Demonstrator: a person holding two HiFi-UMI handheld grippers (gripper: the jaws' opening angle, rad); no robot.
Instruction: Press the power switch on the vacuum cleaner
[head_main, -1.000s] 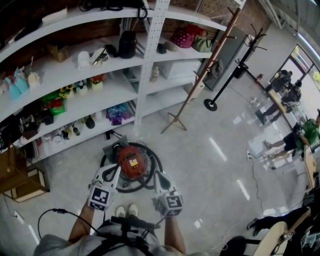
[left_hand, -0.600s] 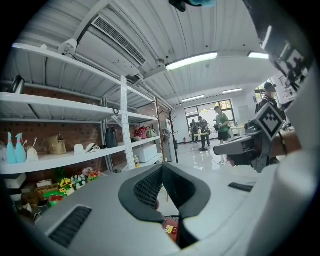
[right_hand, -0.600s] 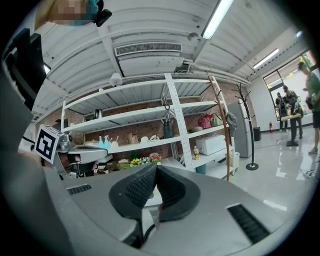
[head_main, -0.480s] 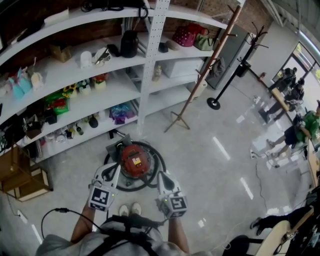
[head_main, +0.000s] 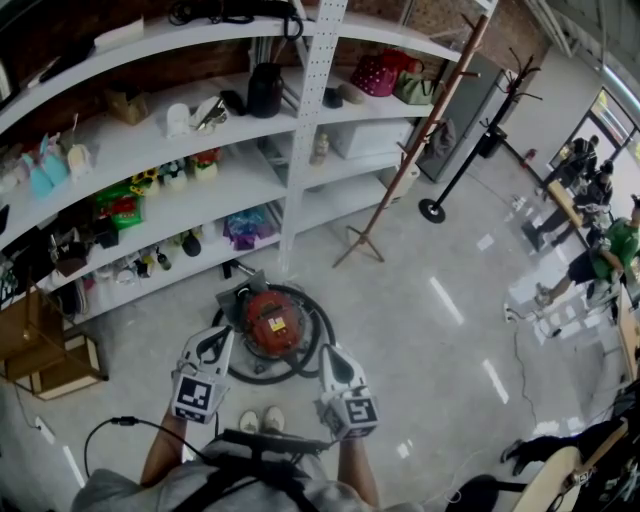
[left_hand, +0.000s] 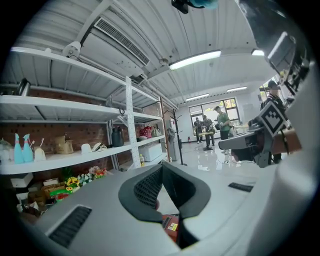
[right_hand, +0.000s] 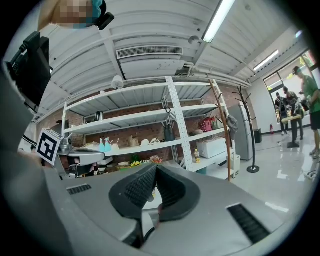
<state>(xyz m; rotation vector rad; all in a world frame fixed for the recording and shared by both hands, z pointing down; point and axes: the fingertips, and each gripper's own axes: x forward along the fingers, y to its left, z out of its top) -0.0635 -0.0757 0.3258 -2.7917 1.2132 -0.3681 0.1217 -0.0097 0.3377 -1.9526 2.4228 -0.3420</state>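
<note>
The red vacuum cleaner (head_main: 272, 322) stands on the floor below the shelves, ringed by its black hose (head_main: 316, 340). My left gripper (head_main: 224, 334) hovers by the vacuum's left side, jaws shut and empty. My right gripper (head_main: 327, 352) hangs just right of the hose, also shut and empty. In the left gripper view the shut jaws (left_hand: 161, 166) meet at their tips, and a red patch of the vacuum (left_hand: 170, 226) shows below them. In the right gripper view the jaws (right_hand: 155, 166) meet too. I cannot make out the power switch.
White shelving (head_main: 200, 190) full of small items lines the wall behind the vacuum. A leaning wooden coat stand (head_main: 420, 140) and a black one (head_main: 470, 135) stand to the right. A wooden crate (head_main: 40, 350) sits at left, a cable (head_main: 100, 425) lies near my shoes (head_main: 258, 422). People (head_main: 600, 250) stand far right.
The view has drifted slightly. My right gripper has shifted a little right and toward me; the left gripper and vacuum stay about where they were.
</note>
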